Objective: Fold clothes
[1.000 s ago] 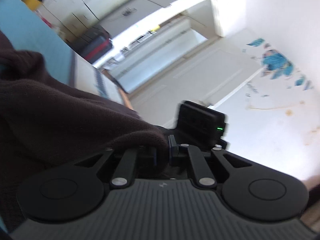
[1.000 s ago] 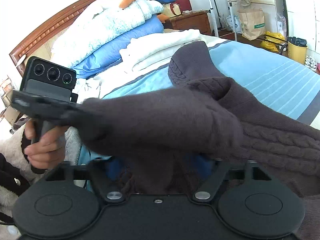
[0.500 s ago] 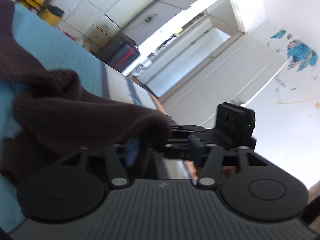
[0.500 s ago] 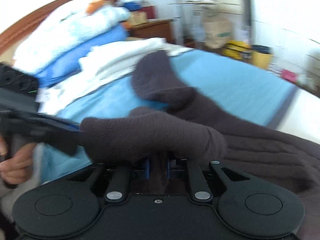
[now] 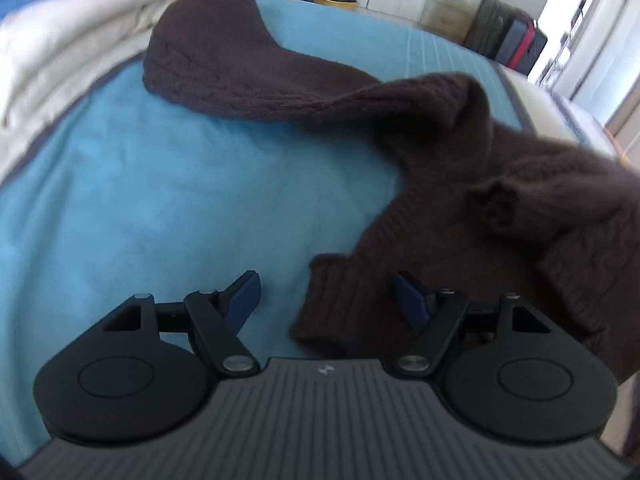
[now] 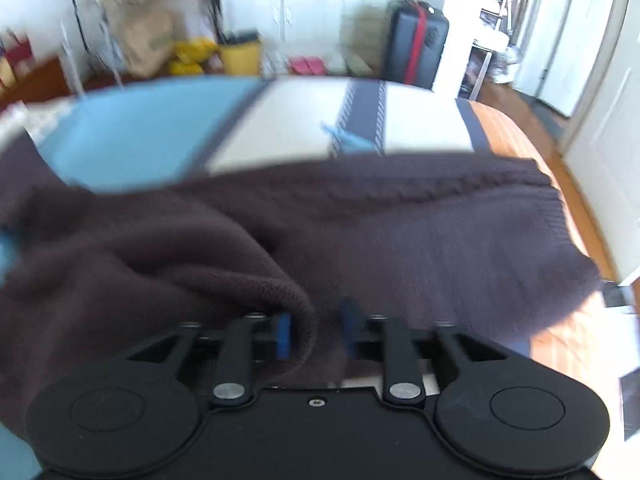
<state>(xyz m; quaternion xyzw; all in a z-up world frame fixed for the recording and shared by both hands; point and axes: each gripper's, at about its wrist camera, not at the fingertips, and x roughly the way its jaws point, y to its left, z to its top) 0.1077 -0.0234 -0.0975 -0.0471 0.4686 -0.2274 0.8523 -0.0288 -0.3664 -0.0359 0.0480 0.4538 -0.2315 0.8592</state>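
A dark brown cable-knit sweater (image 5: pixel 460 184) lies rumpled on the blue bedspread (image 5: pixel 160 200). One sleeve runs to the far left. A ribbed cuff (image 5: pixel 340 304) lies between the fingers of my left gripper (image 5: pixel 326 296), whose jaws stand wide open. In the right wrist view the sweater (image 6: pixel 400 232) spreads across the bed to its right edge. My right gripper (image 6: pixel 316 332) has its jaws partly apart, with a fold of the sweater (image 6: pixel 256 280) lying between the blue pads.
White bedding (image 5: pixel 60 40) is heaped at the far left. The bed's cream and navy striped end (image 6: pixel 360 124) borders a wooden floor (image 6: pixel 560 320). A dark suitcase (image 6: pixel 416 44), a yellow bin (image 6: pixel 240 56) and cupboards stand beyond the bed.
My left gripper has opened and let go of the sweater cuff, which now lies on the bed. My right gripper's jaws have parted. Both views have swung round toward the bed.
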